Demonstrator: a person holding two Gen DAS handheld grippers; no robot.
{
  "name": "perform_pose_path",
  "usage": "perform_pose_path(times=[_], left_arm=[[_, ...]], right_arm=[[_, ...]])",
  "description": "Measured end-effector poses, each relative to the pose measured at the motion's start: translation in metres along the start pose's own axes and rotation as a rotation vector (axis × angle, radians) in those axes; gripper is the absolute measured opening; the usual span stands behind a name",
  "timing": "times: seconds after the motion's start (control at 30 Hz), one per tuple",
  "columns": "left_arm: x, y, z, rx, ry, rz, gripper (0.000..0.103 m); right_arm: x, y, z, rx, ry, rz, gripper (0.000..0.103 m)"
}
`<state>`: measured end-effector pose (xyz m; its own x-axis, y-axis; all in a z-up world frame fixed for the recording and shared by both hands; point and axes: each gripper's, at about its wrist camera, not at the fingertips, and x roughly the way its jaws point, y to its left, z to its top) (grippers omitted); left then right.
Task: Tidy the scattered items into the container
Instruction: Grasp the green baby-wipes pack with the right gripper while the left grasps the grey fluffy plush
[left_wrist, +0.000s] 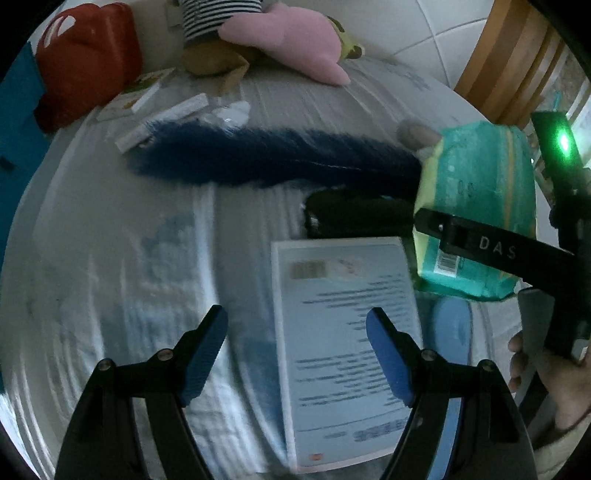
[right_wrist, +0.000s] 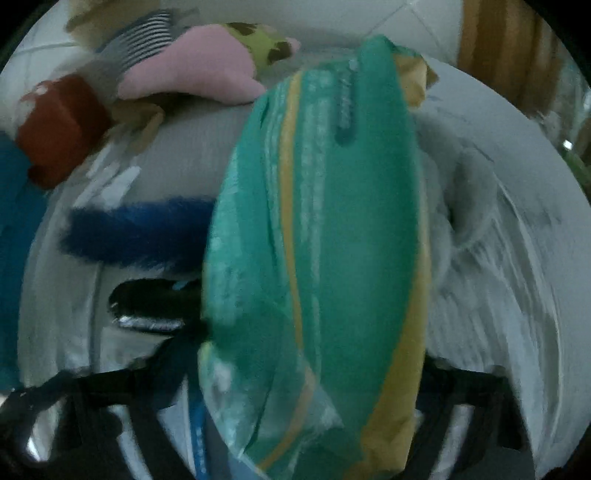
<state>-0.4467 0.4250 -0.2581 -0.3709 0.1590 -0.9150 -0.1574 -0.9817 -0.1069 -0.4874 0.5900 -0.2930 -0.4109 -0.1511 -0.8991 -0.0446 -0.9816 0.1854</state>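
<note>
Left wrist view: right gripper (left_wrist: 428, 221) clamps a green packet (left_wrist: 480, 184); left gripper (left_wrist: 295, 354) gapes empty over a leaflet (left_wrist: 343, 332).

Dim, bluish, motion-blurred fisheye views (edges bowed, corners black).

White tiled wall (left_wrist: 436, 26) behind; wooden furniture (left_wrist: 498, 62) at right; grey ribbed surface (left_wrist: 110, 240) below; dim light.

— Which pack have you got?
— Your teal and yellow soft pack (right_wrist: 317, 258), barcode label low on one side, hangs upright at the right.
— And the rest?
— A fluffy dark-blue tail (left_wrist: 273, 158) lies across the middle; a printed white sheet (left_wrist: 343, 332) lies flat nearer you.
</note>
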Motion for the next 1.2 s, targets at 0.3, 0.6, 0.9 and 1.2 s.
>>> perform_pose_path(times=[0.3, 0.6, 0.9, 1.2], left_arm=[[-0.002, -0.039, -0.006, -0.016, -0.008, 0.010, 0.077], [-0.016, -0.047, 0.005, -0.045, -0.036, 0.041, 0.077], [-0.027, -0.073, 0.030, 0.020, -0.080, 0.002, 0.077], [-0.021, -0.150, 0.092, 0.098, -0.134, -0.022, 0.077]], right_arm=[[-0.032, -0.040, -0.013, -0.090, 0.006, 0.041, 0.027], [-0.067, -0.074, -0.010, -0.056, -0.036, 0.104, 0.022], [-0.098, -0.109, -0.012, 0.057, -0.086, 0.092, 0.022], [-0.111, -0.173, 0.037, 0.032, -0.102, 0.112, 0.022]])
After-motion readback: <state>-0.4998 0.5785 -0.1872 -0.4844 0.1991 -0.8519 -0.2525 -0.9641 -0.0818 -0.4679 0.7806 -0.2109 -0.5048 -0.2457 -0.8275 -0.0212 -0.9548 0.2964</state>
